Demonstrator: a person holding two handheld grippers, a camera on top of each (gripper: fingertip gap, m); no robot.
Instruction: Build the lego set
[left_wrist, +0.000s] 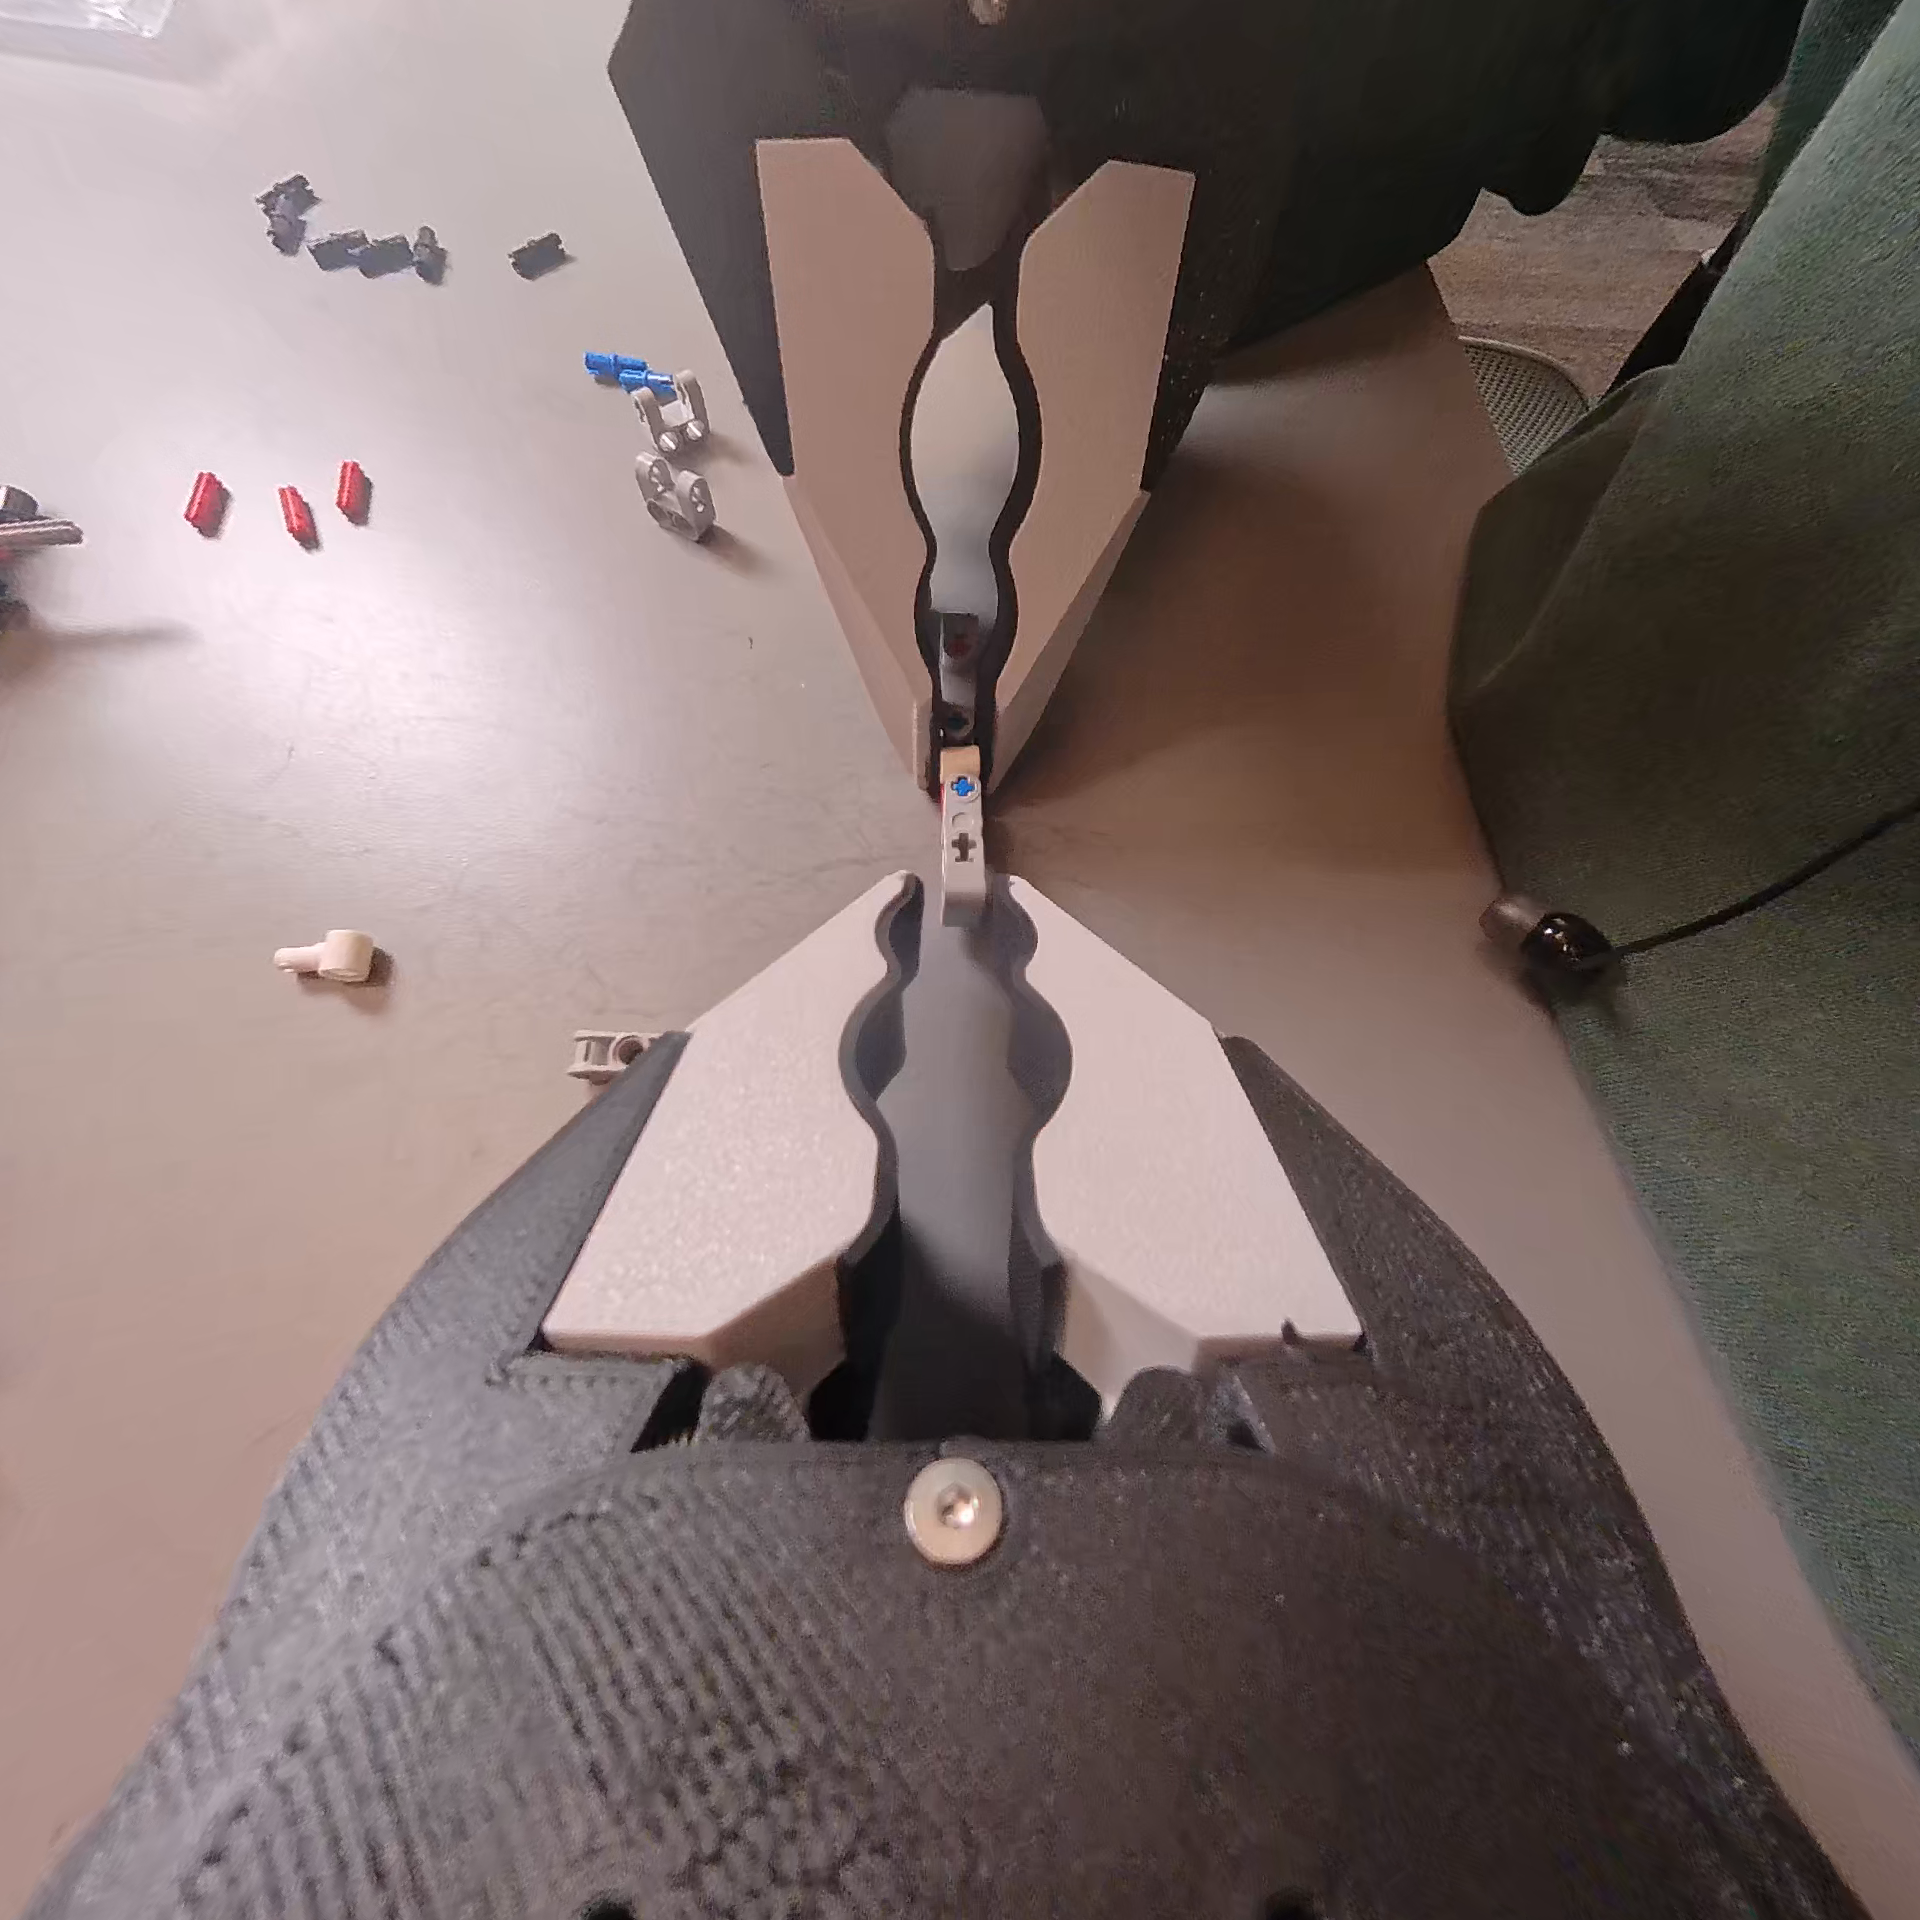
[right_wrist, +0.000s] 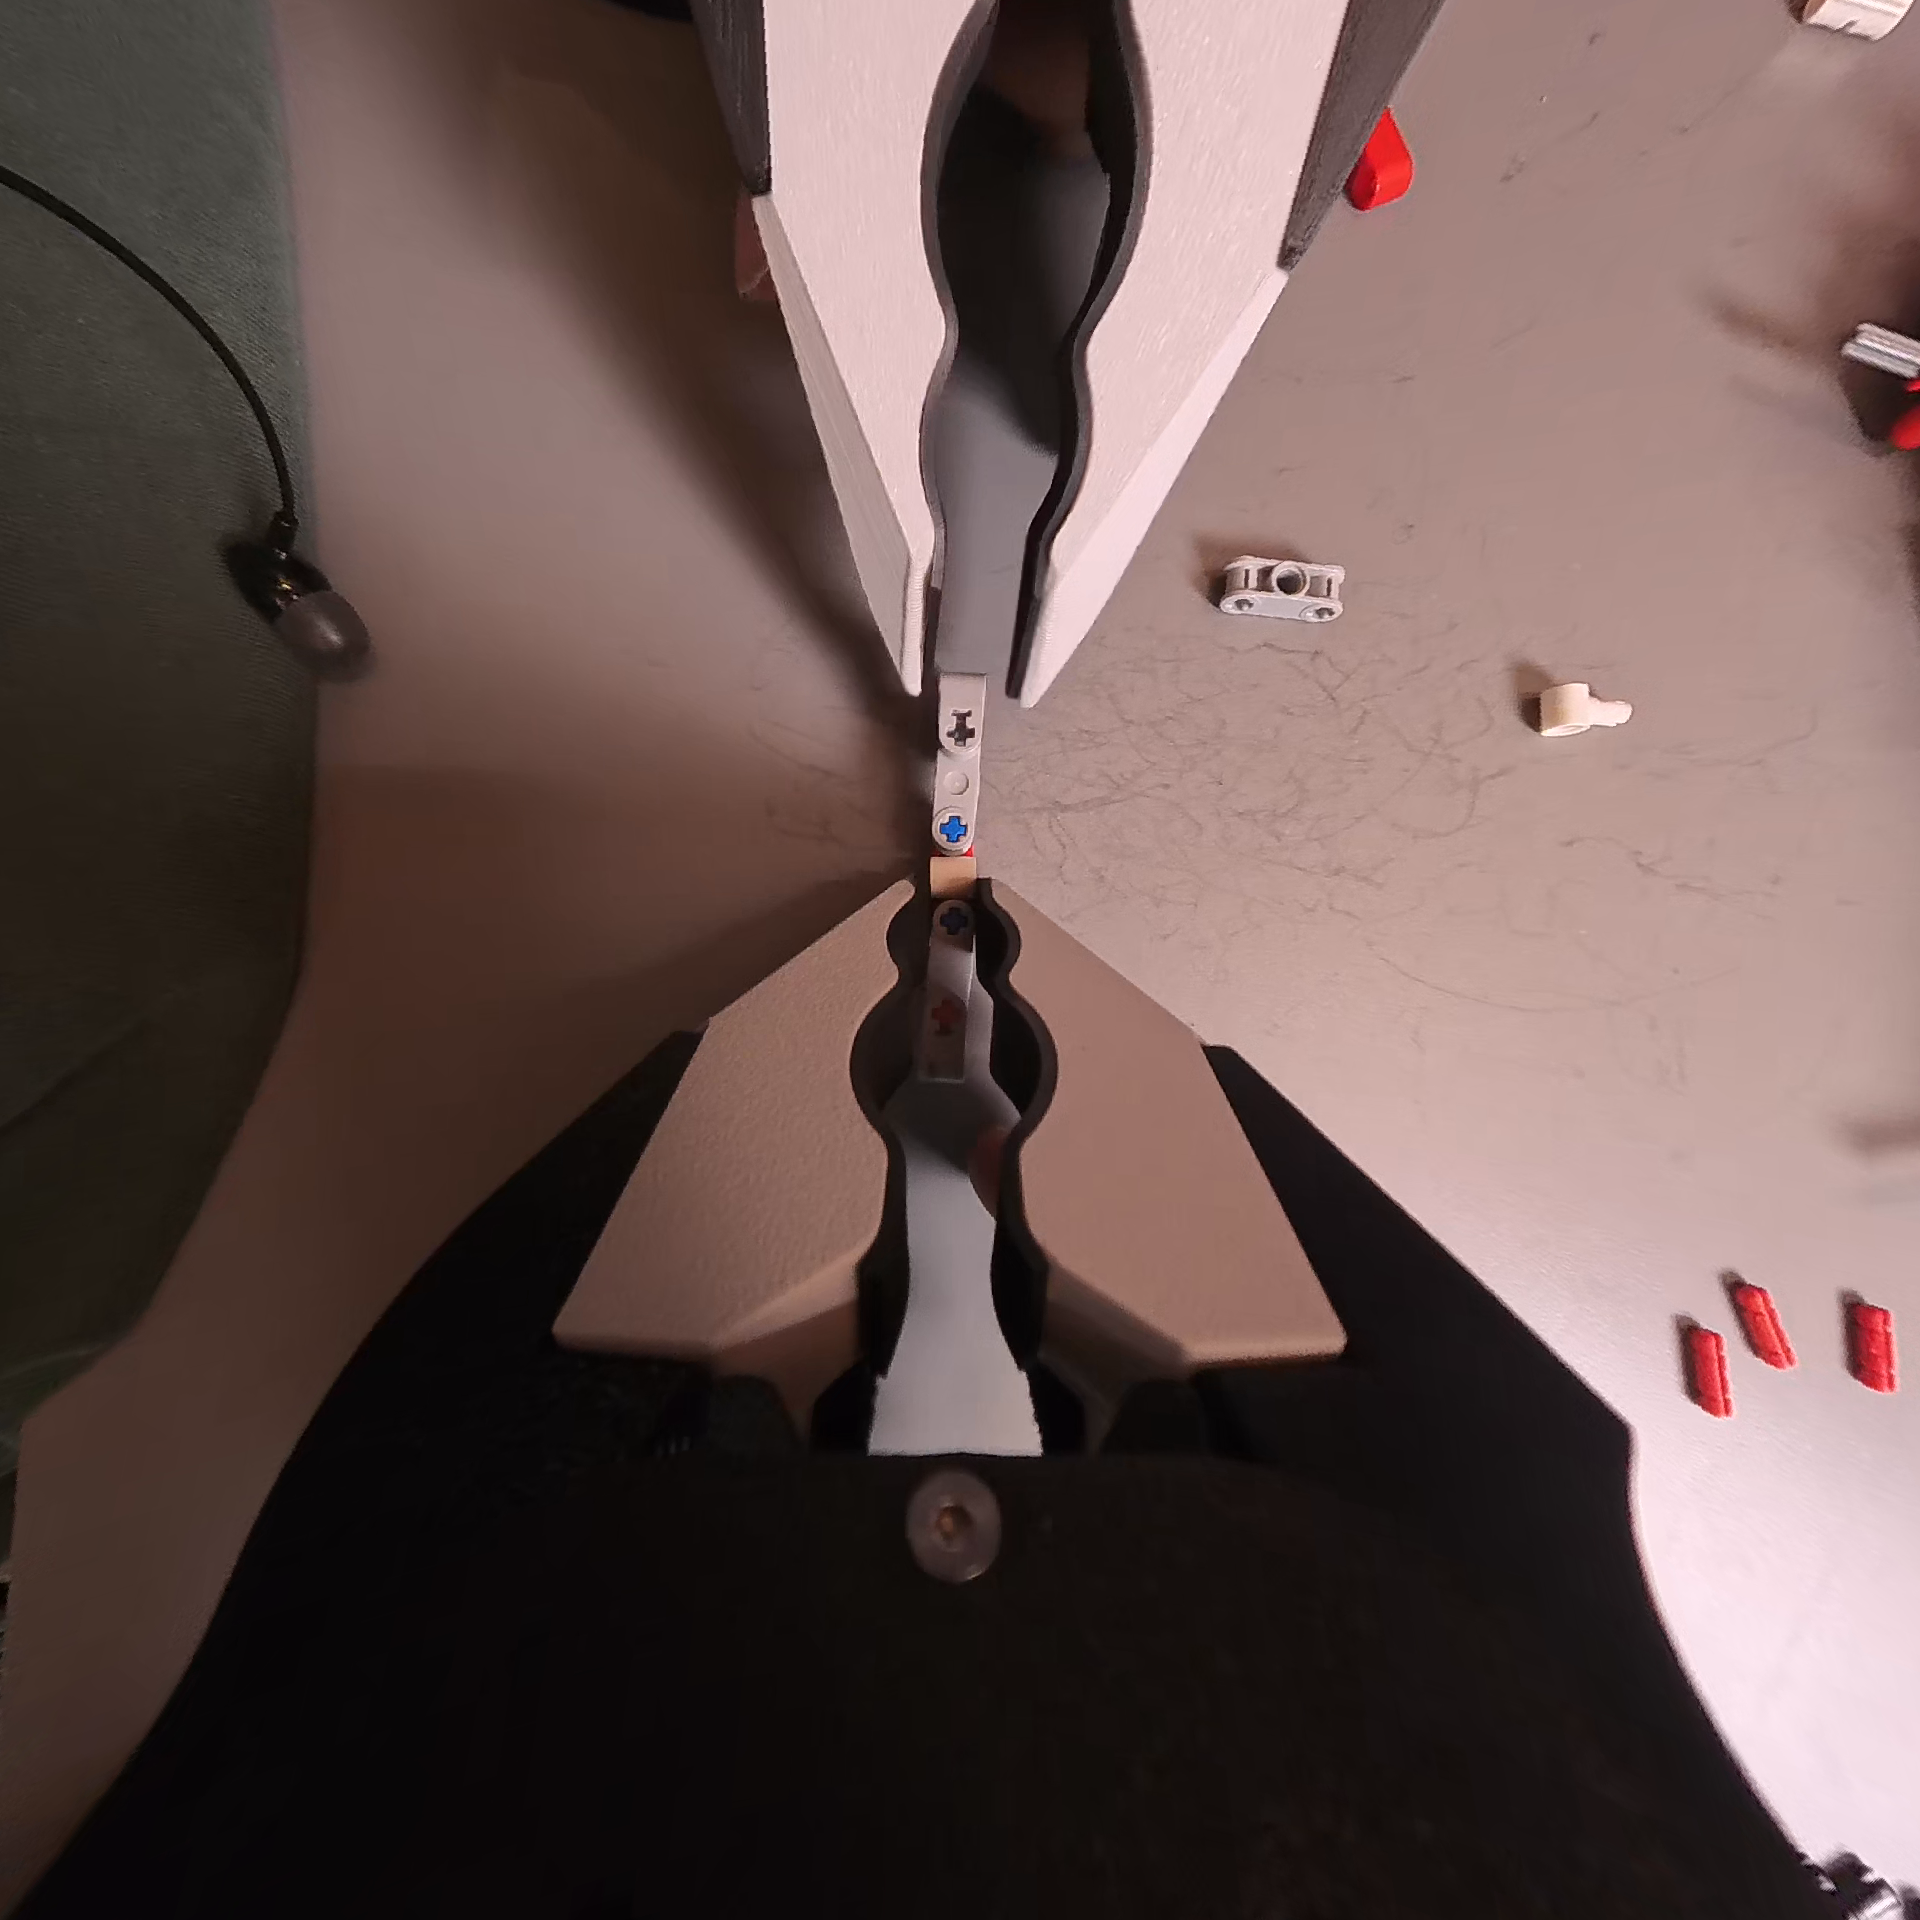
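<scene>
small grey lego beam (left_wrist: 962, 844) sits mid-frame in both views, held in the air between the two grippers, just above the tabletop (left_wrist: 416, 727). light, rigid plastic, thin and smooth, so likely slippery and easy to twist out of a pinch; best held flat across its broad faces near the ends, as it is here. looks: pale grey technic-style strip with a blue cross-shaped pin (right_wrist: 953, 828) in one hole, a dark cross hole (right_wrist: 962, 727) beside it, a tan bit and a touch of red at the joint; a second grey strip with a red cross runs back inside the right fingers.

left gripper (left_wrist: 961, 894) narrow, tips nipping the near end of the beam. right gripper (right_wrist: 951, 894) narrow too, clamped on the other end.

around: three red pieces (left_wrist: 281, 504) at left of the left wrist view, blue pins (left_wrist: 623, 369), grey connectors (left_wrist: 675, 483), dark pieces (left_wrist: 353, 244) upper left, cream piece (left_wrist: 327, 954) lower left. green fabric (left_wrist: 1714, 623) at right edge.
</scene>
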